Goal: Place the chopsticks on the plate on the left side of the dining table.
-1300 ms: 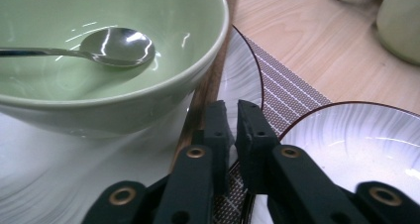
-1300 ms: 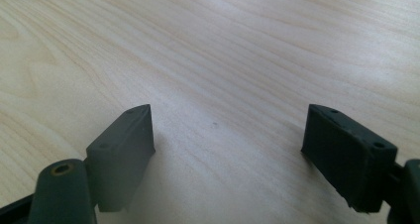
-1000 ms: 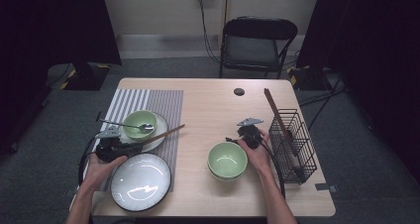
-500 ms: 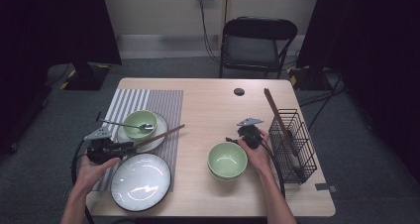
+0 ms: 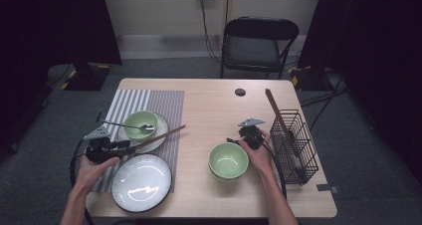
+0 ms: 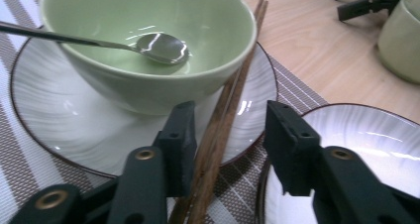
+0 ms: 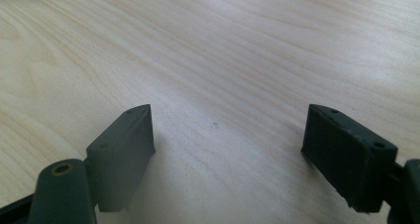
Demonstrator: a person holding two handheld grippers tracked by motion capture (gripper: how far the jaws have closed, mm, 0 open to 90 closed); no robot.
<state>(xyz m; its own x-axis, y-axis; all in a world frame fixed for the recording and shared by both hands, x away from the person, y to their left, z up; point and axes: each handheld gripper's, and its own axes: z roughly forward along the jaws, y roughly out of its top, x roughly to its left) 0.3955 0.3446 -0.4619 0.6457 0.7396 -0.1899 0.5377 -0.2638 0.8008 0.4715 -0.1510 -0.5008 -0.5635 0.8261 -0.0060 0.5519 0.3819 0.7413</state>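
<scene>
While our left tongs [image 6: 225,140], drawn back from the small green bowl [image 5: 140,124] since half a second ago, now straddle the chopsticks [image 6: 223,120] on the plate's [image 6: 74,130] rim without clamping, our right tongs [image 7: 228,144] gape over bare table [image 7: 247,45]; the grasp seems imminent.

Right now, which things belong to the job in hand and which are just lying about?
In hand: left gripper, open astride the wooden chopsticks on the small plate.
Lying about: spoon, green bowl, large plate, second bowl, wire rack.
</scene>
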